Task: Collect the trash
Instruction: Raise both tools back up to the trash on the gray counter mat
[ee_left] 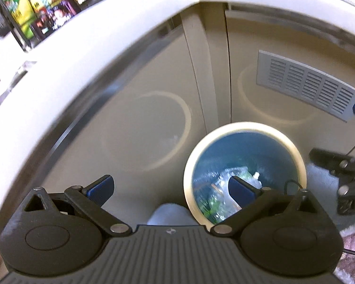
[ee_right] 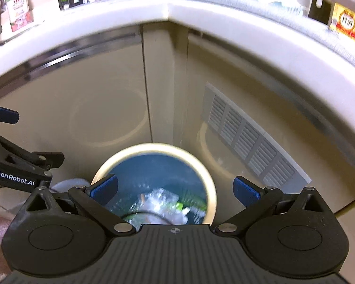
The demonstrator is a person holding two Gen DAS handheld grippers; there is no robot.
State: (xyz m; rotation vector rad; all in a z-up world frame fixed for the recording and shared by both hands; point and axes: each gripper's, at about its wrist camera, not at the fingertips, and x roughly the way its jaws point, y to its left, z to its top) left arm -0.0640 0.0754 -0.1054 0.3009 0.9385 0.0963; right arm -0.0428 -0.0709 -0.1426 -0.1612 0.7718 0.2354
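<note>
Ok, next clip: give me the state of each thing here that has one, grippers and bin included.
left gripper: open, empty, beside the bin's rim
right gripper: open, empty, above the bin
trash bin: upright, no lid, blue liner, partly filled
trash: lying loose in the bin's bottom, blurred
cabinet doors: shut

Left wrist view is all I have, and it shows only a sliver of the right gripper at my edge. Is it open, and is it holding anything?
Observer: The right gripper is open and empty, its fingers spread wide.
Operator: What is it pointing at?
Observer: Down at the bin, whose mouth shows between its fingers.
Operator: Anything on the counter further right?
Observer: A bottle with a yellow label stands near the counter's edge.
</note>
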